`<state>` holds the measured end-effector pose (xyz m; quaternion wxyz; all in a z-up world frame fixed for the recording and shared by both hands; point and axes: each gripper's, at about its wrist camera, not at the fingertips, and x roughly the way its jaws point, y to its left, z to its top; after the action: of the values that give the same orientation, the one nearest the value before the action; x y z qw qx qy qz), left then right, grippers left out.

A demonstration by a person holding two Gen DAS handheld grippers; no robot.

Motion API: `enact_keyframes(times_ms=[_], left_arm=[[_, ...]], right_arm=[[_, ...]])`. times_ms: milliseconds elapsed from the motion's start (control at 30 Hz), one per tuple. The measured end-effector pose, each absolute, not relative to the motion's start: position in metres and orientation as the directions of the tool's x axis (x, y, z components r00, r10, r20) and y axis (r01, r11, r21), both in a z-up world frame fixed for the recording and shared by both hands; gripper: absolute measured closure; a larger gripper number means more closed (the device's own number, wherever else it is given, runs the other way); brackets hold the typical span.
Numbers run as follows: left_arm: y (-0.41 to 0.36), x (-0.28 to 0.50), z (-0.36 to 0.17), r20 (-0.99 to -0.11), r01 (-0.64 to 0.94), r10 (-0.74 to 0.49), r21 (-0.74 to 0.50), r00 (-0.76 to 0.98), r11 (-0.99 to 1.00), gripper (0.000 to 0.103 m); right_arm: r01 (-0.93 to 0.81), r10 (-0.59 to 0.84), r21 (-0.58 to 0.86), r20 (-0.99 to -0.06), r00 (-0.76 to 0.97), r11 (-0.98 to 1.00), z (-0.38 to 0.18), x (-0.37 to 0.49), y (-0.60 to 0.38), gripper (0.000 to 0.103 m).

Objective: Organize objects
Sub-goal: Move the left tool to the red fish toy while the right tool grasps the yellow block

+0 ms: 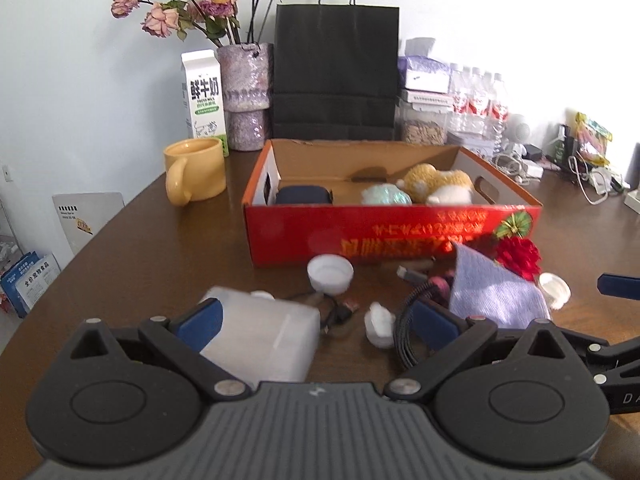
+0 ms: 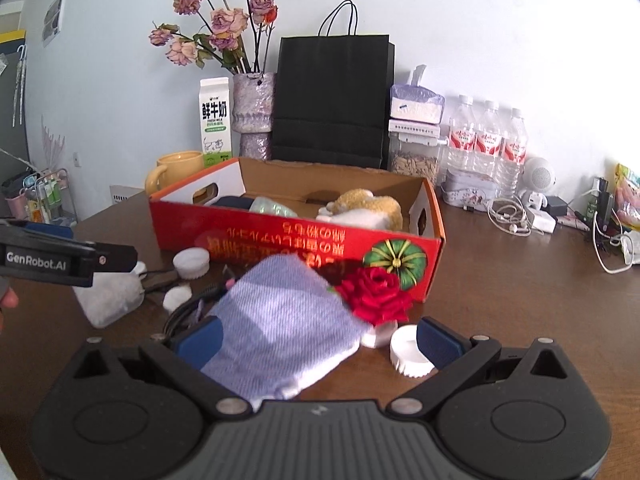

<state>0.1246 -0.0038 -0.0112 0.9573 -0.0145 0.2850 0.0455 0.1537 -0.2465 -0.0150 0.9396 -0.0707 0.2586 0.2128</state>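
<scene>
A red cardboard box (image 1: 360, 236) holds a tan plush toy (image 1: 438, 184), a dark blue case (image 1: 302, 195) and a pale shiny item (image 1: 386, 196). In front of it lie a translucent white container (image 1: 264, 334), a white cap (image 1: 330, 274), black cables (image 1: 404, 334), a lavender cloth (image 1: 494, 292) and a red rose (image 1: 518, 256). My left gripper (image 1: 316, 324) is open, with the container beside its left pad. My right gripper (image 2: 319, 344) is open over the lavender cloth (image 2: 280, 320), with the rose (image 2: 374, 294) and a ridged white cap (image 2: 408, 350) near its right pad.
Behind the box stand a yellow mug (image 1: 196, 176), a milk carton (image 1: 204, 98), a vase of dried roses (image 1: 246, 96), a black paper bag (image 1: 336, 72) and water bottles (image 2: 486, 148). Chargers and cables (image 2: 520, 216) clutter the right. The table edge (image 1: 80, 252) curves at left.
</scene>
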Motion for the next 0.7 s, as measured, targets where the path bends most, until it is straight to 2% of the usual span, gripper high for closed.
enact_keyframes(times_ms=[300,367,433,467,600,633,700], left_arm=[[-0.021,0.096,-0.029,-0.583,-0.026,0.025,0.007,0.812,1.000,0.000],[-0.025,0.091,-0.032,-0.587,-0.015,0.017,0.009,0.809,1.000,0.000],[-0.028,0.088,-0.035,-0.593,0.000,0.005,0.009,0.805,1.000,0.000],[-0.030,0.086,-0.037,-0.596,0.005,0.003,0.012,0.803,1.000,0.000],[-0.036,0.084,-0.042,-0.605,0.023,-0.007,0.020,0.796,1.000,0.000],[-0.036,0.082,-0.043,-0.606,0.026,-0.008,0.020,0.796,0.999,0.000],[-0.038,0.081,-0.044,-0.606,0.029,-0.009,0.022,0.796,0.999,0.000]], right_arm=[[-0.444,0.368,-0.012,-0.541,0.756,0.896,-0.031,0.120,-0.260,0.000],[-0.454,0.376,-0.010,-0.543,0.751,0.891,-0.034,0.113,-0.262,0.004],[-0.464,0.387,-0.003,-0.548,0.742,0.886,-0.037,0.107,-0.264,0.018],[-0.474,0.396,0.002,-0.551,0.734,0.881,-0.038,0.105,-0.264,0.023],[-0.514,0.430,0.012,-0.565,0.705,0.858,-0.043,0.100,-0.260,0.057],[-0.518,0.431,0.009,-0.567,0.702,0.855,-0.044,0.101,-0.259,0.063],[-0.523,0.431,0.005,-0.572,0.698,0.853,-0.045,0.105,-0.255,0.064]])
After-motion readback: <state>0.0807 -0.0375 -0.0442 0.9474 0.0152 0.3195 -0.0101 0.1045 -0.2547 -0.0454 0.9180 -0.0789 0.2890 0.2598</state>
